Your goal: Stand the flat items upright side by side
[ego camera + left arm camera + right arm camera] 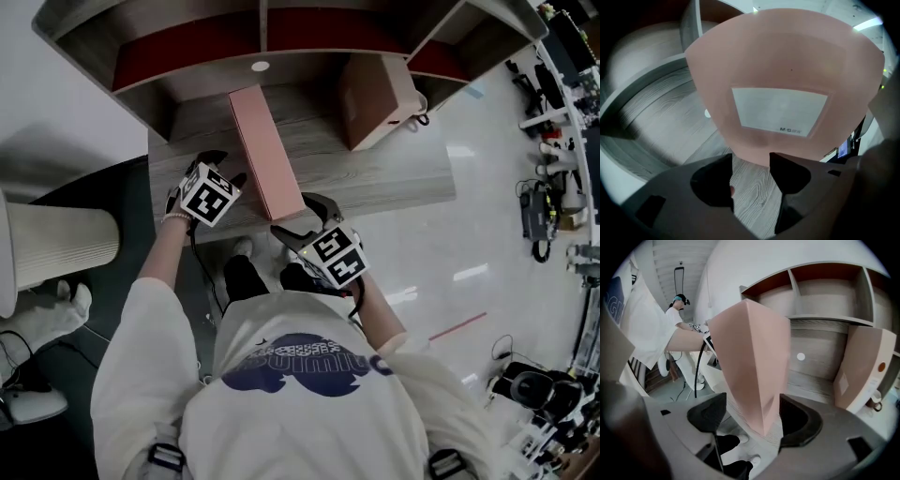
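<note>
A pale pink box file stands upright on the grey wood desk, its long edge running from the desk's front toward the shelf. My left gripper is at its left side. In the left gripper view the file's broad side with a white label fills the frame just beyond the open gripper, with only desk between the jaws. My right gripper is at the file's near end. Its jaws straddle the file's front corner, and the gripper is open with gaps on both sides. A second, browner file stands upright at the right.
A shelf unit with red-backed compartments sits along the desk's far side. A white round grommet lies behind the pink file. The desk's front edge is right under the right gripper. Another person stands off to the left.
</note>
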Action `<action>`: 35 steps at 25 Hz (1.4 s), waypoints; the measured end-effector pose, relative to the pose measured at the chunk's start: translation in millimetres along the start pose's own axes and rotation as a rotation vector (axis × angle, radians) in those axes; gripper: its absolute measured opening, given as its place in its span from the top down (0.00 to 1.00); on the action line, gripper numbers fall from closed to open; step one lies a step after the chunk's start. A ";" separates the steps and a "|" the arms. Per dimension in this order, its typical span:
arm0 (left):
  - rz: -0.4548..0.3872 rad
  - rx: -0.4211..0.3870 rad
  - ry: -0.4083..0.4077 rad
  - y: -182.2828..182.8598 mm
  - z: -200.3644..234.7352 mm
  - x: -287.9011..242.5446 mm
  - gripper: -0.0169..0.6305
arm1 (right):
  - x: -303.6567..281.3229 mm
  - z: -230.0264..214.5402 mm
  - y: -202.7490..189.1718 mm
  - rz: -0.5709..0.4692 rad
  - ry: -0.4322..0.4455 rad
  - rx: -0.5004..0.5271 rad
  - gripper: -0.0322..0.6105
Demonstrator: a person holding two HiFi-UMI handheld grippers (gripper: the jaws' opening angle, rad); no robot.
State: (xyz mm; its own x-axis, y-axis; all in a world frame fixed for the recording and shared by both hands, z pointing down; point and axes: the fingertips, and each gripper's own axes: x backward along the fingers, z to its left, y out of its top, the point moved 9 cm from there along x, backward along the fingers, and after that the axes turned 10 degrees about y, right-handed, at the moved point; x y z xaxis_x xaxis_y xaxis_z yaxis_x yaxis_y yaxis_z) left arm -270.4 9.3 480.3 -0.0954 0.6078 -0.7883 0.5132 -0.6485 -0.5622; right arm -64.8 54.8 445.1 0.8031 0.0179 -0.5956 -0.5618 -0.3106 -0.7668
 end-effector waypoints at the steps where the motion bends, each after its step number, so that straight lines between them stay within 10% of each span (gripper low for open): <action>1: -0.009 -0.022 -0.019 1.9 1.8 -1.3 0.60 | -3.2 1.0 2.9 -0.006 -0.025 -0.013 0.44; 16: -0.111 -0.301 -0.258 14.0 5.7 -28.4 0.59 | -24.9 18.8 9.2 -0.081 -0.357 -0.193 0.44; 35: -0.195 -0.478 -0.388 62.5 -19.6 -62.9 0.59 | -9.3 10.7 -5.0 -0.082 -0.541 -0.296 0.48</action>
State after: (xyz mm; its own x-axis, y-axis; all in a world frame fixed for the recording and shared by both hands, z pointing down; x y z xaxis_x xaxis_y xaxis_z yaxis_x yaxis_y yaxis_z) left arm -215.6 -60.4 499.6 -0.4807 0.4255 -0.7667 0.7703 -0.2128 -0.6011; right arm -71.6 66.4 451.9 0.5832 0.5076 -0.6341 -0.3613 -0.5371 -0.7622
